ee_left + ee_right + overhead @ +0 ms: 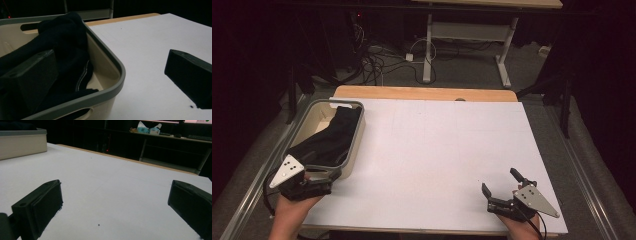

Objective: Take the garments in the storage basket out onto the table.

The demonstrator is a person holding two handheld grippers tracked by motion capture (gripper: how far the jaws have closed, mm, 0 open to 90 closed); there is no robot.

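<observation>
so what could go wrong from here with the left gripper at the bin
The left gripper is open, straddling the near rim of the bin, one jaw over the dark garment, the other outside. Closing now would likely clamp the rim instead of the cloth and drag or tip the bin. The bin also sits at the table's left edge, so a sideways tug might push it off. The right gripper rests open, far away.

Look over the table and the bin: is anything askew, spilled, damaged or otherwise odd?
Only one small thing: the dark garment is bundled loosely in the bin, and its far end rides up onto the rim instead of lying inside. Nothing looks spilled or damaged. Both the left hand-held gripper and right hand-held gripper are open.
</observation>
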